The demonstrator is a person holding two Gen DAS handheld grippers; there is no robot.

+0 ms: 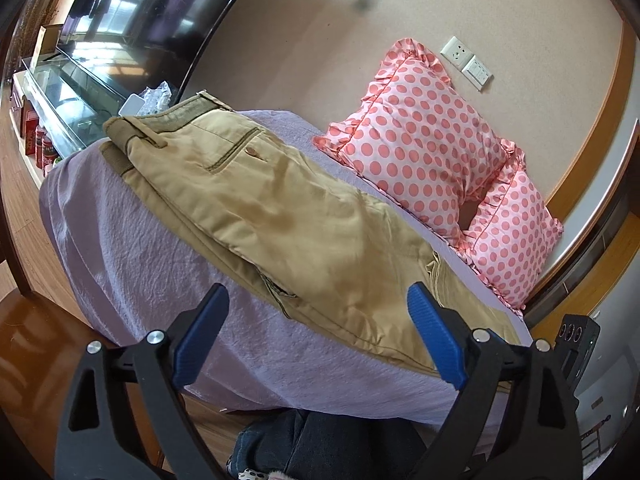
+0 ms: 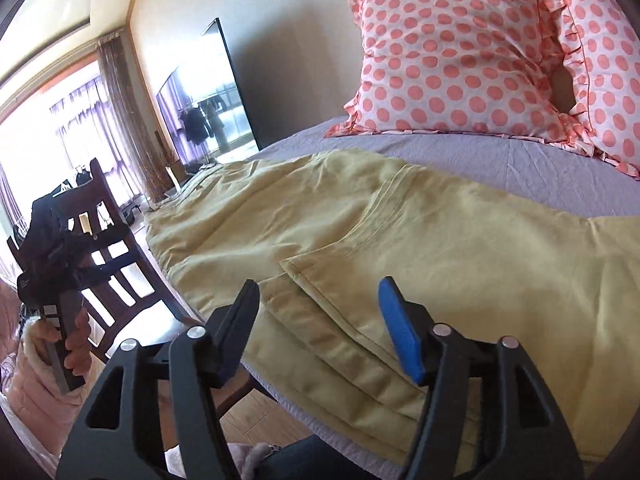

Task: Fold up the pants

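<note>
While the tan pants (image 1: 280, 216) are lying folded lengthwise on the purple bed (image 1: 132, 256), you are hovering the left gripper (image 1: 318, 300) and right gripper (image 2: 316, 292) wide apart and empty; soft limp cloth, so pinch every layer near the hem

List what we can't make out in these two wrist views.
- Pants cuffs: cut off by the right finger in the left wrist view, and past the right edge in the right wrist view.
- Near edge of the bed: hidden behind the right gripper.
- Wall outlet details: too small.
- TV: only reflections.
</note>
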